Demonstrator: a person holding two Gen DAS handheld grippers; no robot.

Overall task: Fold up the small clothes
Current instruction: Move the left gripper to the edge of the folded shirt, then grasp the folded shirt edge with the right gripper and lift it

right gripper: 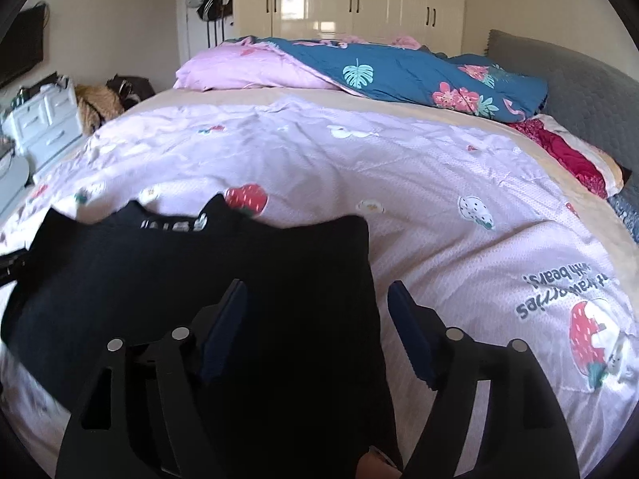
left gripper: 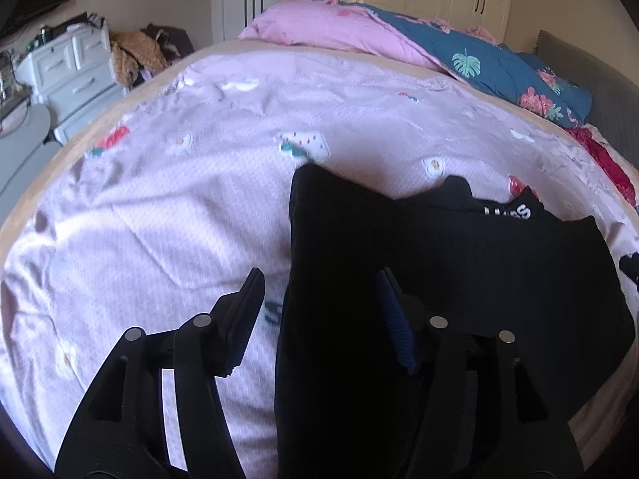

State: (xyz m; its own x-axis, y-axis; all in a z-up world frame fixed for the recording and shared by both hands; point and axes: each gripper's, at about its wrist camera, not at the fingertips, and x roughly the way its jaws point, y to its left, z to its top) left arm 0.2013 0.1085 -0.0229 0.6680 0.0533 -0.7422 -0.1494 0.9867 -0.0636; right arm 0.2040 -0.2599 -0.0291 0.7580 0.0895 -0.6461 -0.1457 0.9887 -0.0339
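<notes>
A small black garment (left gripper: 459, 263) with white lettering at its collar lies flat on the pink printed bedspread (left gripper: 159, 207). In the left wrist view my left gripper (left gripper: 319, 283) is open, its fingers straddling the garment's left edge just above it. In the right wrist view the same garment (right gripper: 199, 271) lies at the left, and my right gripper (right gripper: 317, 291) is open, straddling its right edge. Neither gripper holds cloth.
A pink and blue floral duvet (right gripper: 399, 68) is bunched at the far side of the bed. A grey headboard (right gripper: 579, 92) and red cloth (right gripper: 567, 155) are at the right. White drawers (left gripper: 76, 72) stand left of the bed, wardrobes (right gripper: 351, 0) behind.
</notes>
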